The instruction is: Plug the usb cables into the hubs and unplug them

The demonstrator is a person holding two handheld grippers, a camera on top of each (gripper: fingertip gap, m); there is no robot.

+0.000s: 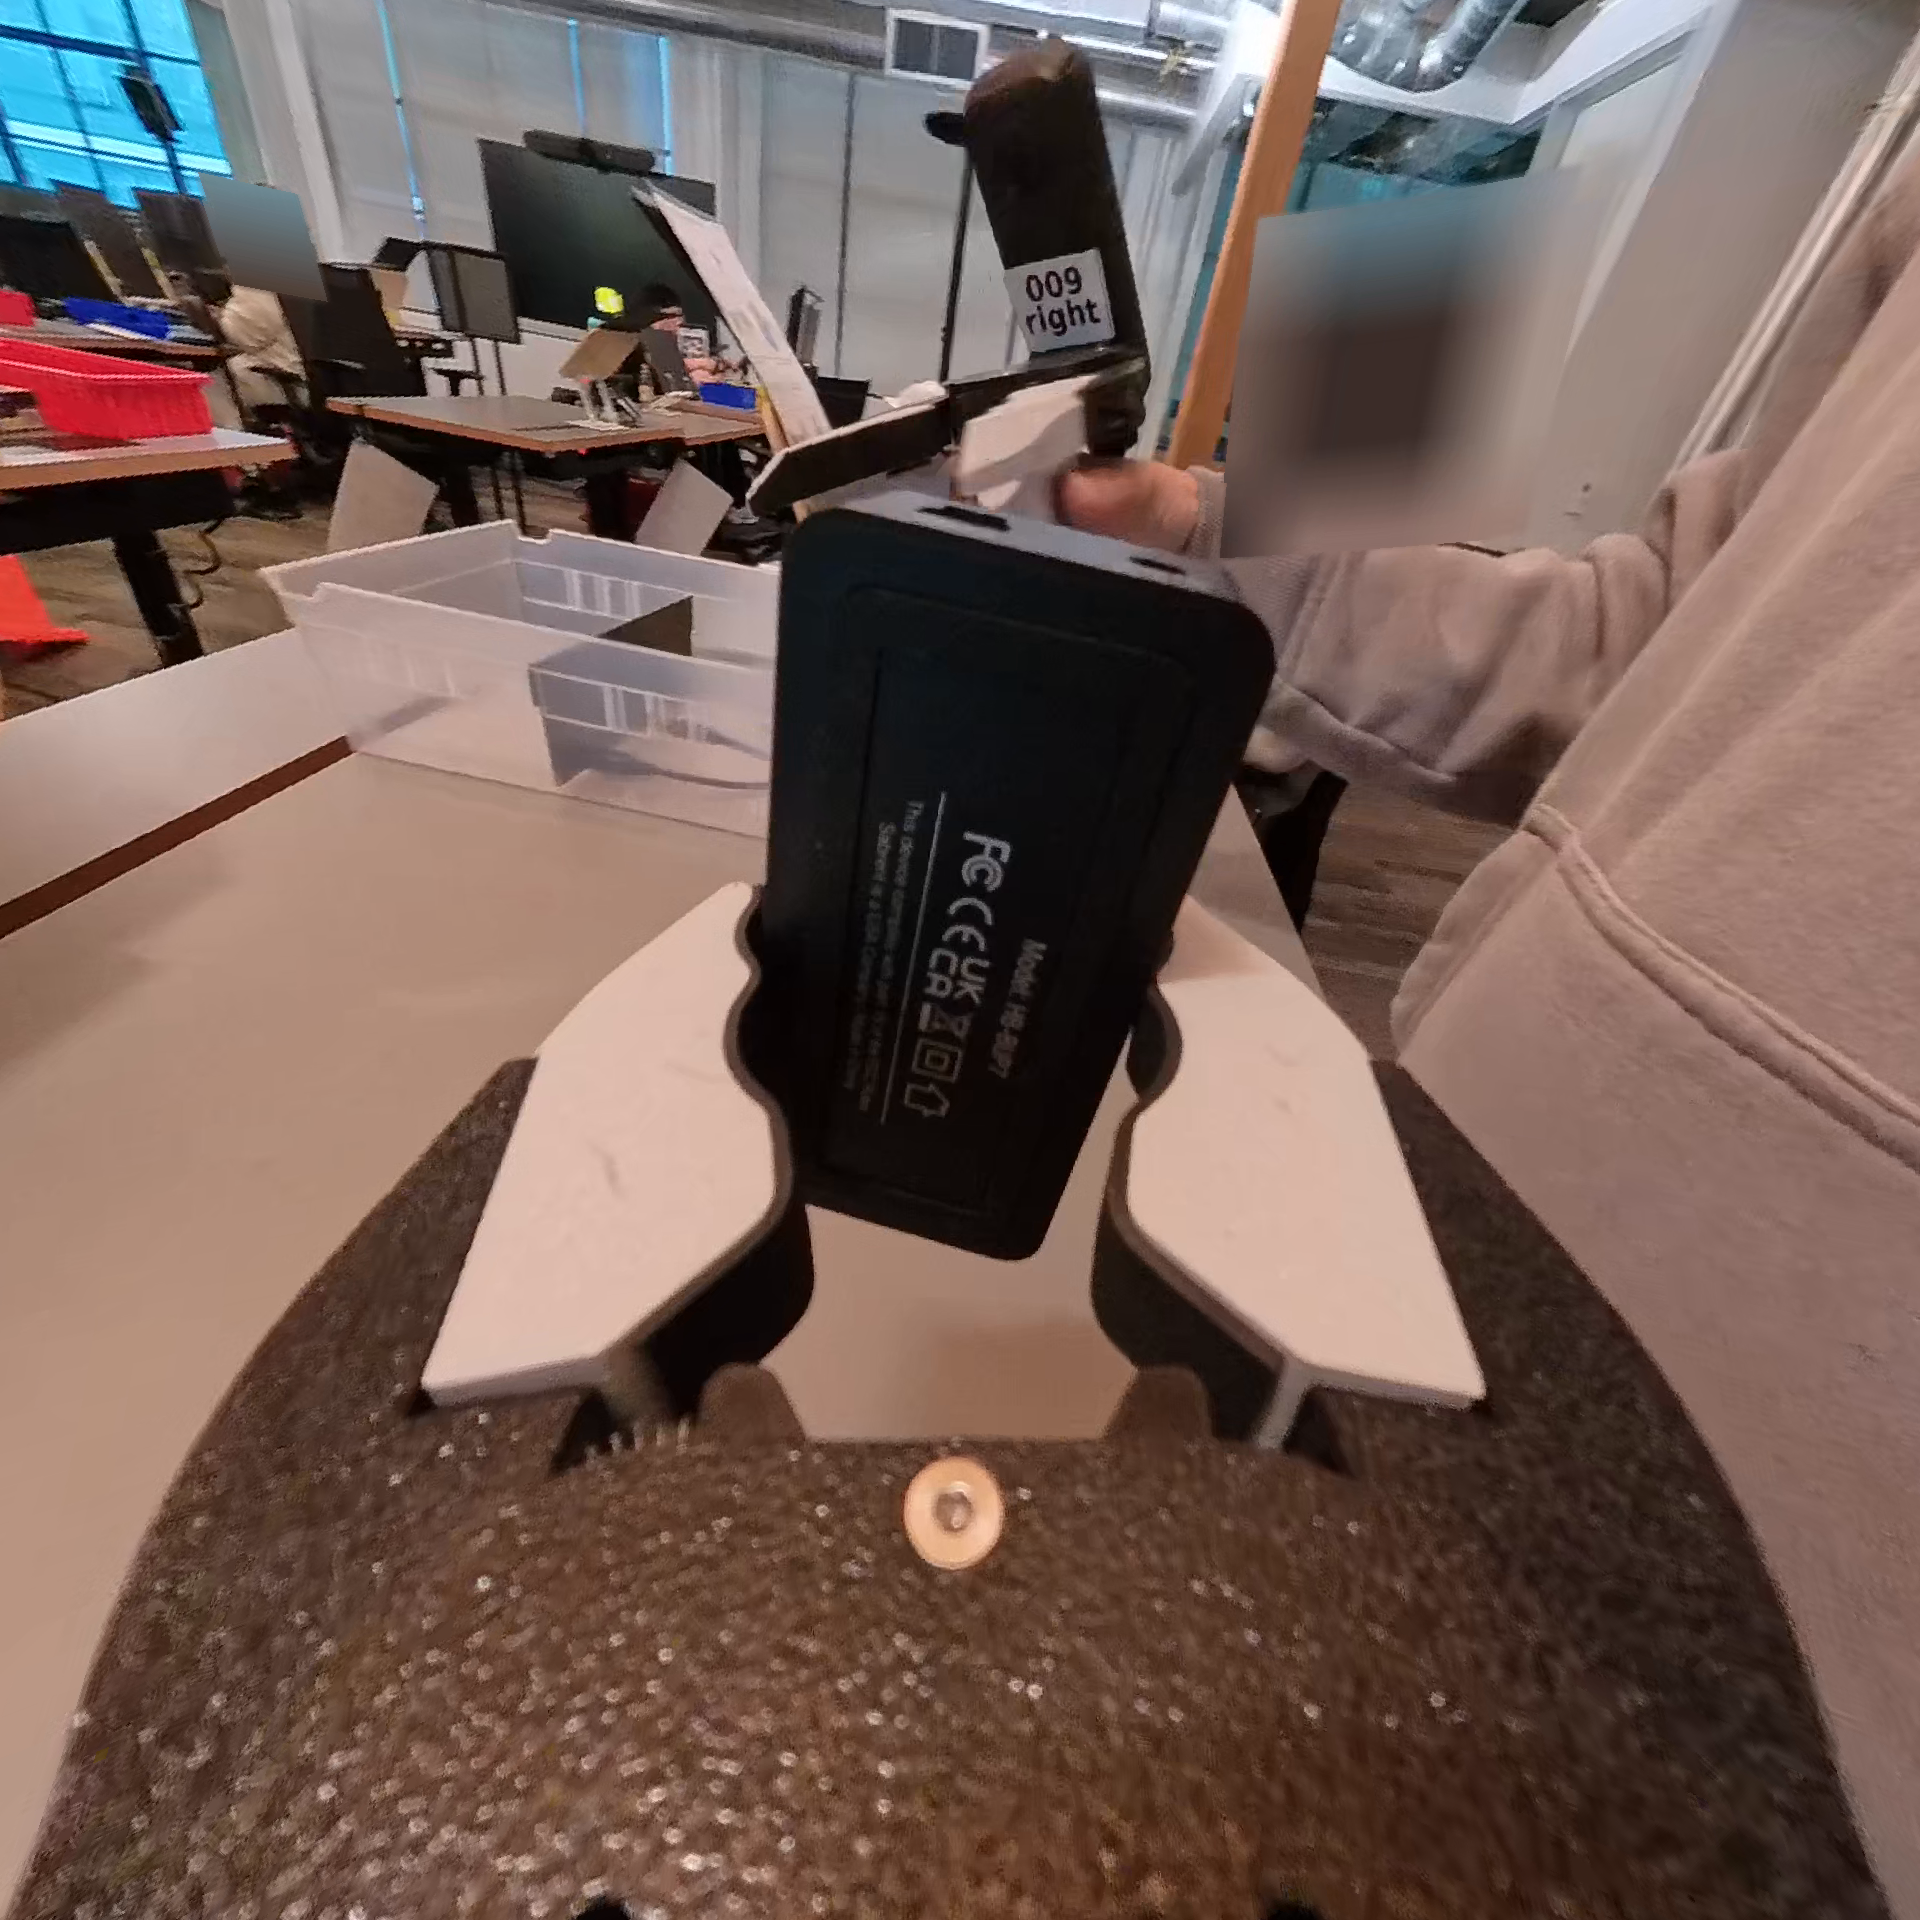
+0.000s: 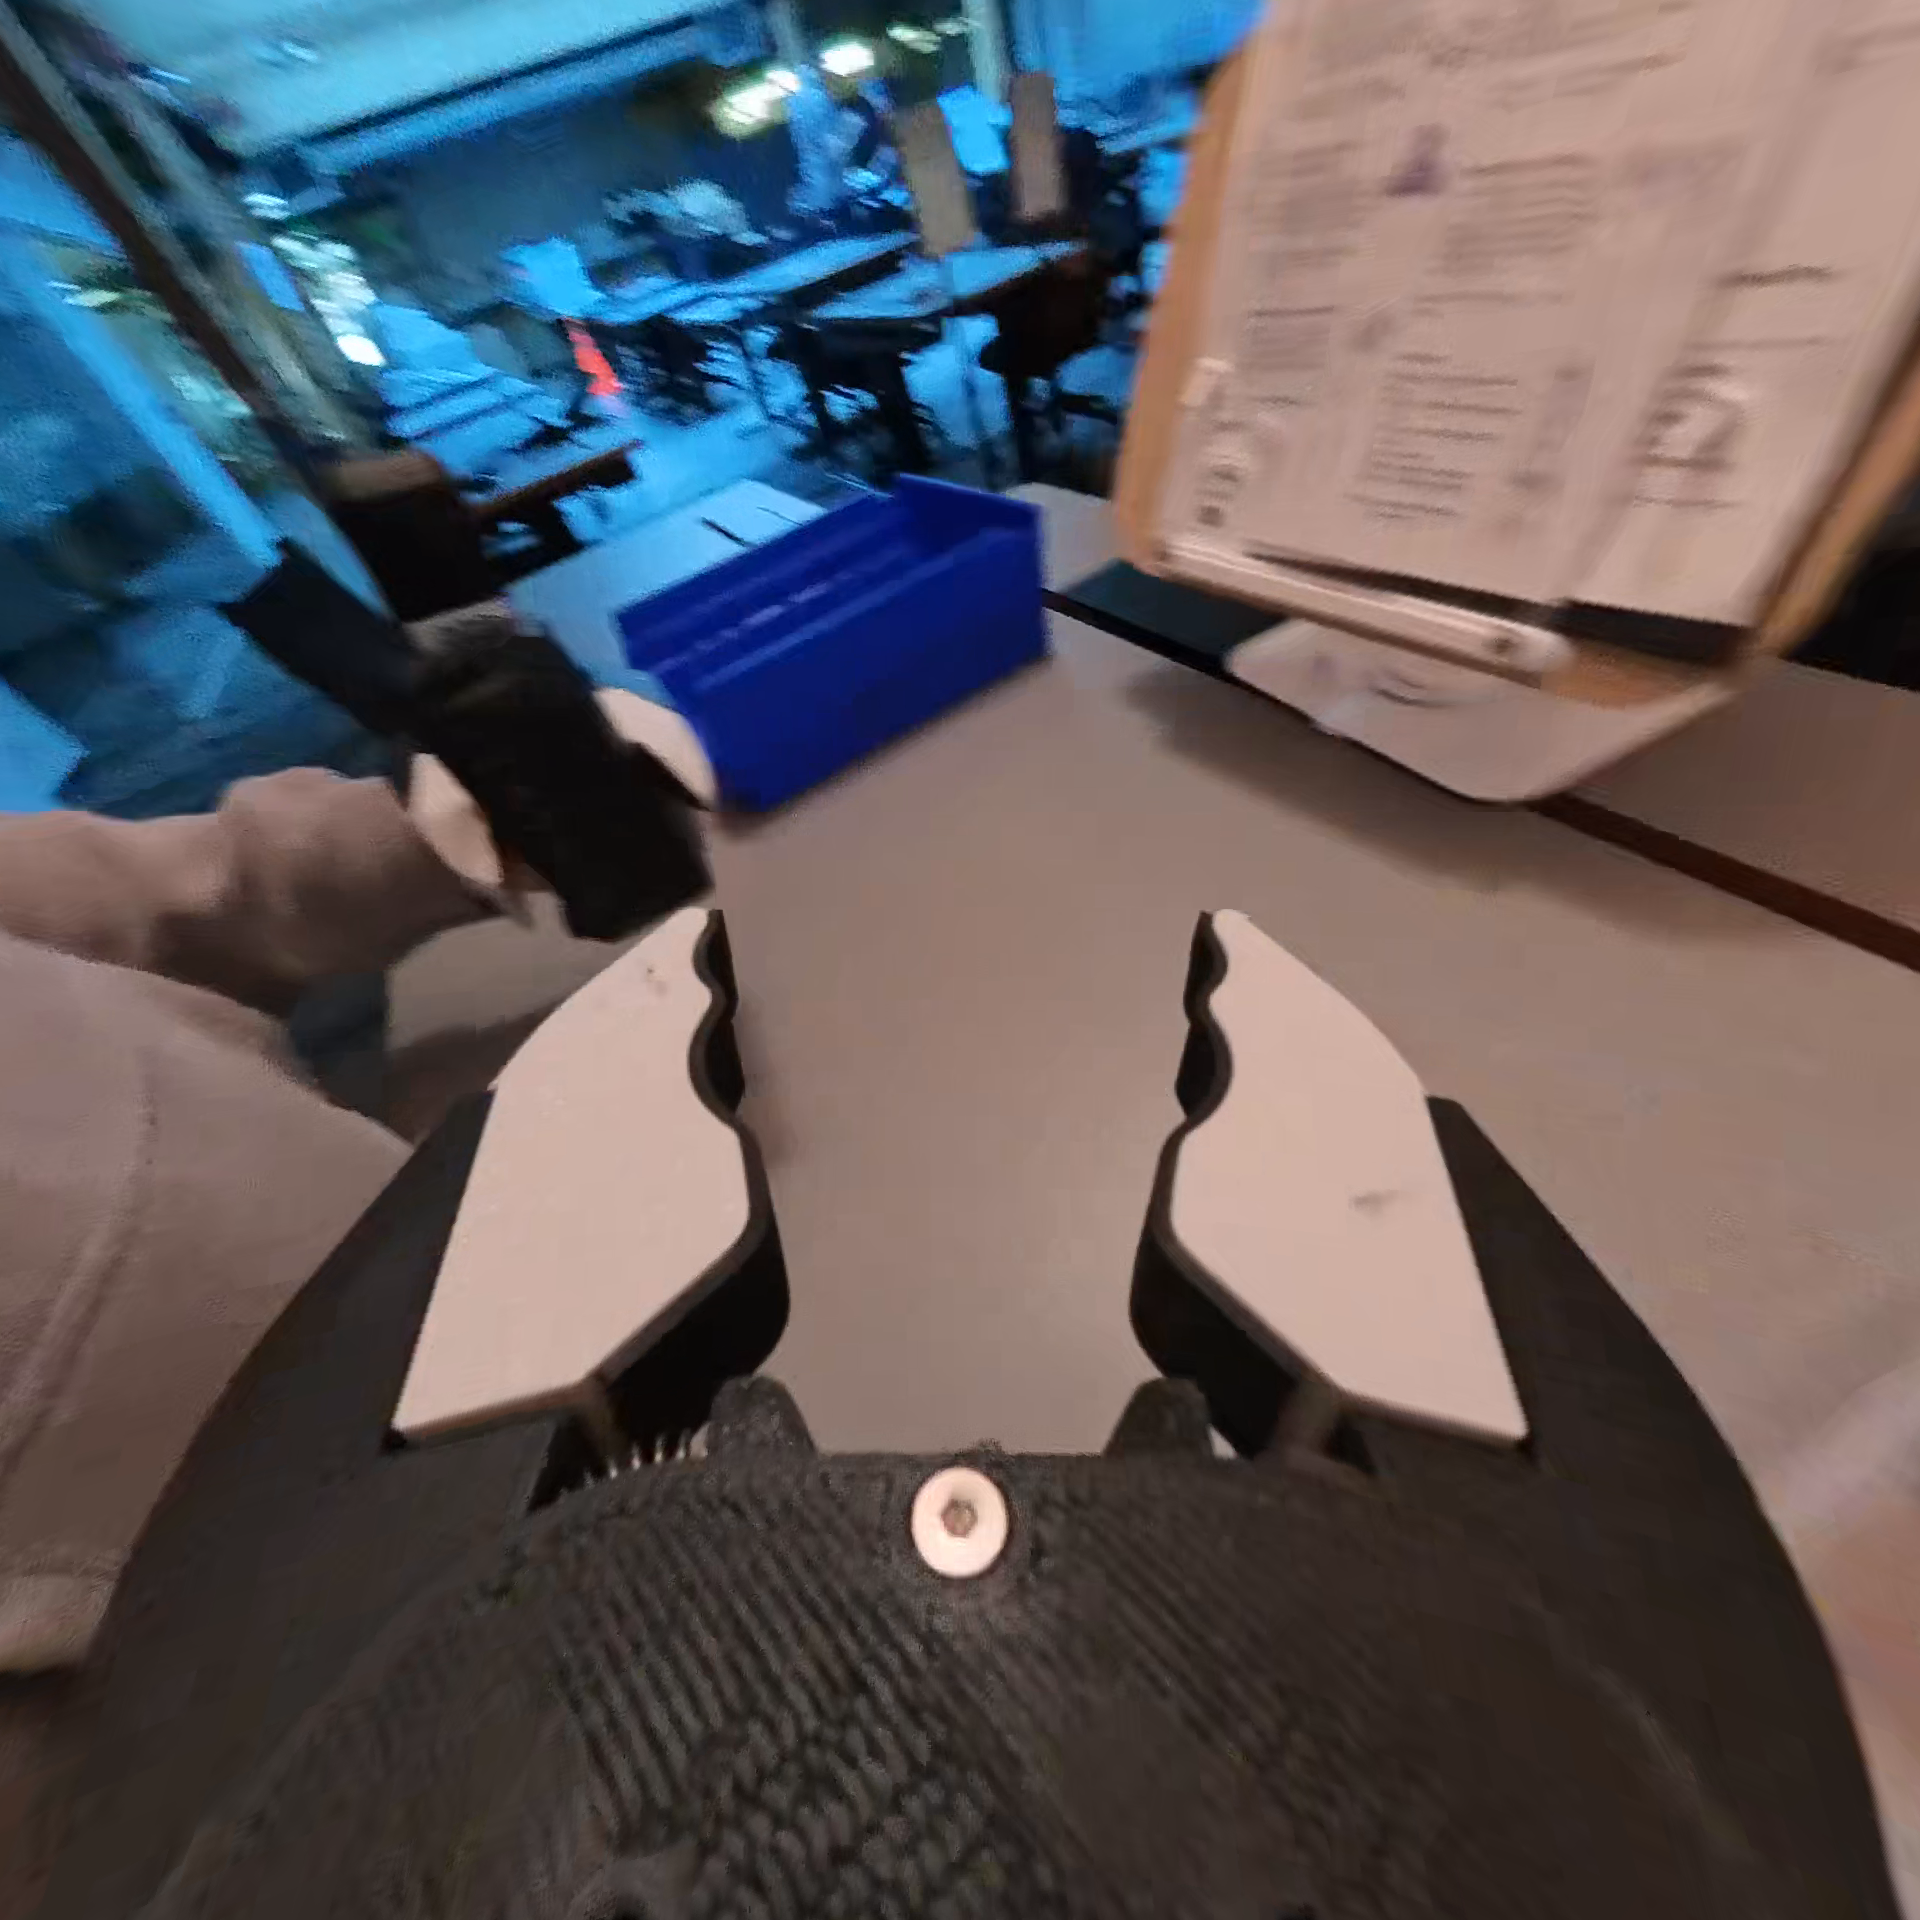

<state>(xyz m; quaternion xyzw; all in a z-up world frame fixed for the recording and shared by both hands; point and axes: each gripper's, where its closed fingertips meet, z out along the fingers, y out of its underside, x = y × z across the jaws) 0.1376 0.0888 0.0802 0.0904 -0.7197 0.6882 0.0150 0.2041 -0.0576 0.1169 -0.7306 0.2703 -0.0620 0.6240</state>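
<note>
My left gripper (image 1: pixel 956 914) is shut on a black USB hub (image 1: pixel 997 852) and holds it above the grey table (image 1: pixel 312 1039), underside facing the camera, port edge pointing away. Empty ports show on its far edge. My right gripper (image 2: pixel 961 925) is open and empty over the table (image 2: pixel 935 831). In the left wrist view it (image 1: pixel 873 457) shows just behind the hub, held by a hand. In the right wrist view the left gripper with the hub (image 2: pixel 582 800) appears blurred at the left. No USB cable is clearly visible.
A clear plastic bin (image 1: pixel 499 634) stands on the table behind the hub. A blue bin (image 2: pixel 842 644) sits farther along the table. A clipboard with papers (image 2: pixel 1507 332) stands at the right. A person's beige sleeve (image 1: pixel 1662 831) fills the right side.
</note>
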